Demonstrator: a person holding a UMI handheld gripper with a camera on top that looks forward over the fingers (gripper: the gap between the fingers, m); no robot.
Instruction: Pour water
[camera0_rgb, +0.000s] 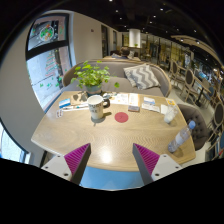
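Note:
My gripper (111, 160) hovers above the near edge of a light wooden table (110, 140), its two fingers with magenta pads (77, 157) spread wide and nothing between them. Far ahead of the fingers, a pale mug (96, 106) stands on the table, left of centre. A round red coaster (121, 117) lies just to the right of the mug. A clear plastic bottle (182, 137) with a blue label stands tilted-looking at the table's right edge, beyond the right finger.
A potted green plant (92, 77) stands behind the mug. Papers and booklets (140, 102) lie along the far side of the table. A sofa with a patterned cushion (141, 75) sits beyond. A poster wall (48, 55) rises at left.

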